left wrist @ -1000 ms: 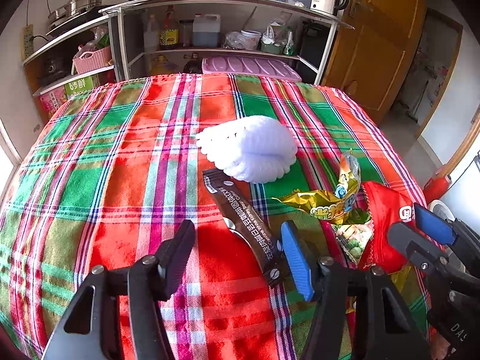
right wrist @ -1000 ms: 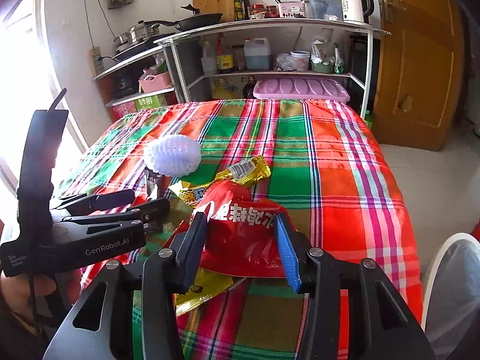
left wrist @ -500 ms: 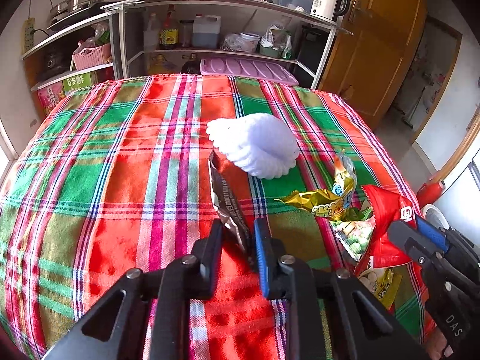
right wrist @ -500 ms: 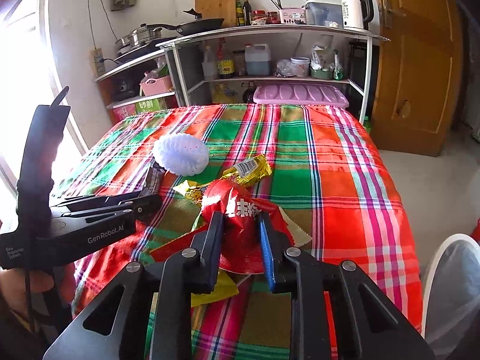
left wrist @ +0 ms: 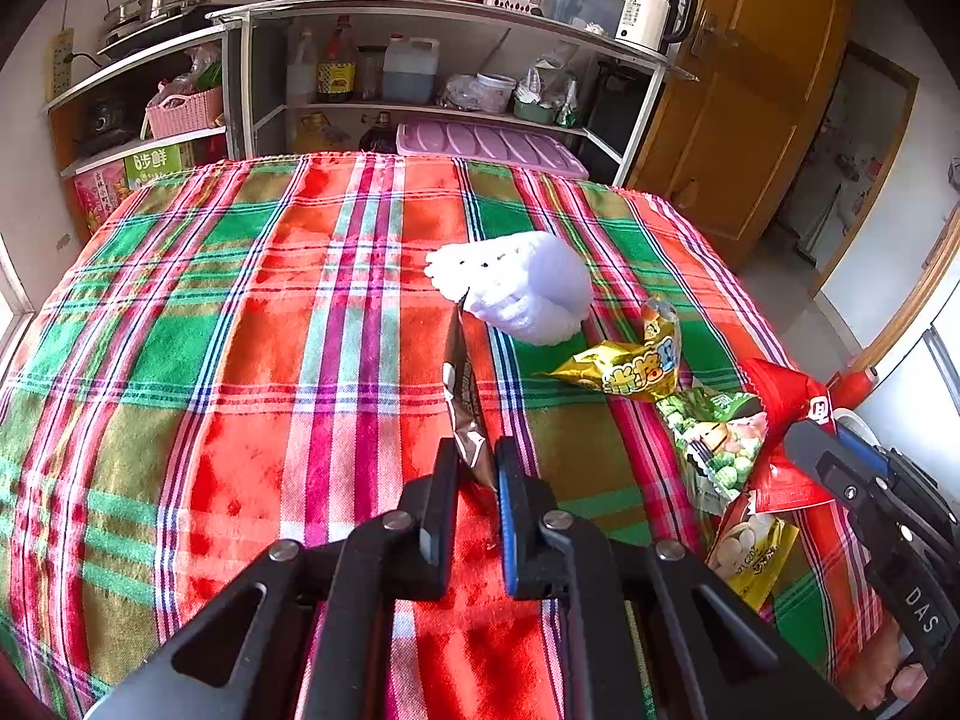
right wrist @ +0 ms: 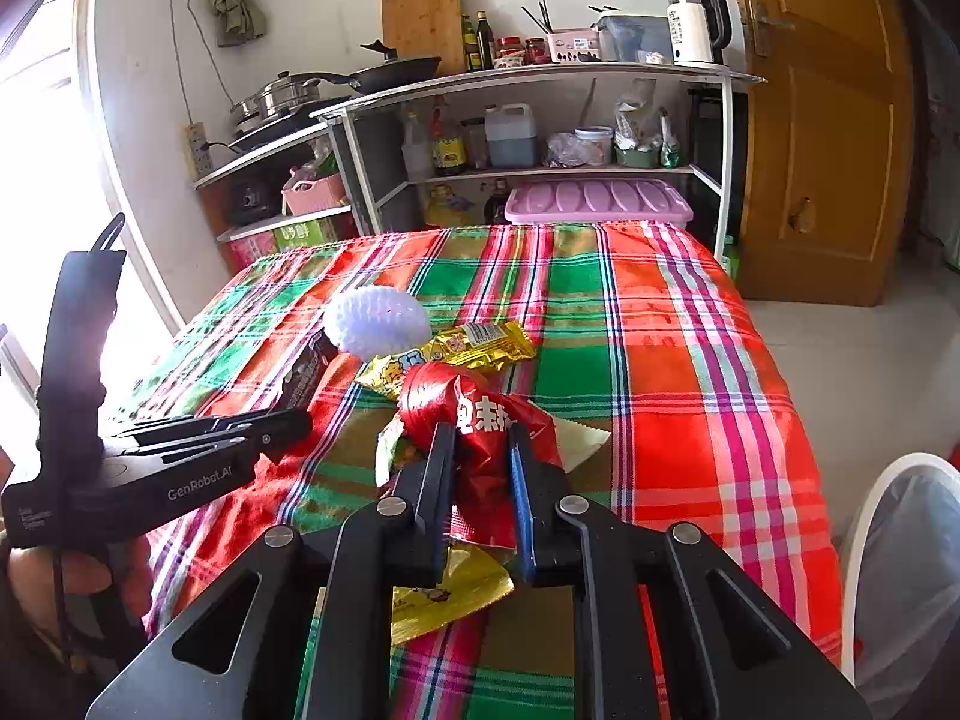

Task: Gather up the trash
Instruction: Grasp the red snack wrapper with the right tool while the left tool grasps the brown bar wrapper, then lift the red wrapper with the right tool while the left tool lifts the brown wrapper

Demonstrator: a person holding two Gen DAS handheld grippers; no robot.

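My left gripper is shut on a brown snack wrapper, which is lifted edge-up off the plaid tablecloth. My right gripper is shut on a red snack bag and holds it raised above the cloth. On the table lie a white foam fruit net, a gold wrapper, a green snack bag and a yellow packet. The left gripper also shows in the right wrist view, with the brown wrapper in it.
A white-rimmed trash bin with a liner stands on the floor right of the table. Kitchen shelves with bottles and pans stand beyond the far edge. A wooden door is at the right.
Both grippers closed, the left on the brown wrapper and the right on the red bag. Both pieces are now lifted off the cloth.
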